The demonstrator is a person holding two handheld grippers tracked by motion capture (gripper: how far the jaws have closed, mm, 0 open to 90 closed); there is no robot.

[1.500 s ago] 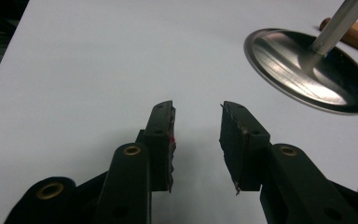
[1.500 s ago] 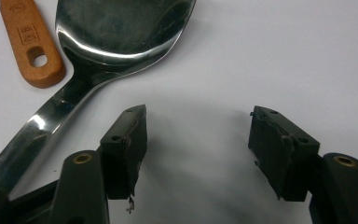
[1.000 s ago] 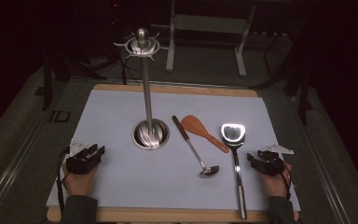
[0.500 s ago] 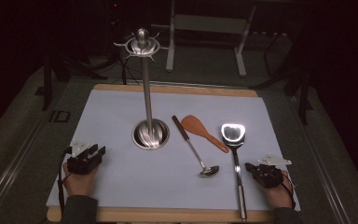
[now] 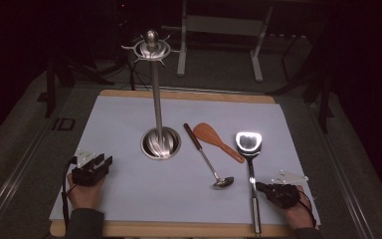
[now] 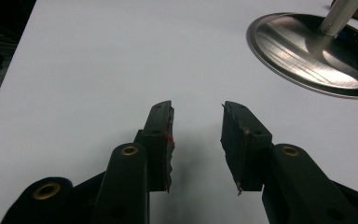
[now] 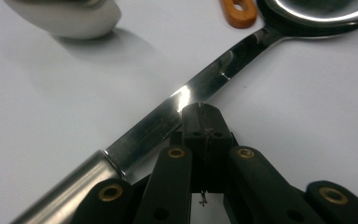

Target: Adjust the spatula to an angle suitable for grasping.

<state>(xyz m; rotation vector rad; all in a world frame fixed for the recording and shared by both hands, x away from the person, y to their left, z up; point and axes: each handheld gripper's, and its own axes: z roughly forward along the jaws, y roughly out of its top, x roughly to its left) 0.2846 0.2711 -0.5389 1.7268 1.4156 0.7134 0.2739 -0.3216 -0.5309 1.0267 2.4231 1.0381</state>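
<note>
Right gripper (image 5: 266,188) jaws closed, empty, tips apparently touching 1 steel spatula (image 5: 250,164); left gripper (image 5: 101,165) open, empty.

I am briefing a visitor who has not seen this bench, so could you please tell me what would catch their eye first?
Probably the tall steel utensil stand, rising from its round base in the middle of the white mat. Right of it lie a ladle, a wooden spatula and a steel turner whose blade glares brightly. The right gripper sits shut against the turner's handle, while the left gripper rests open at the mat's near left.
</note>
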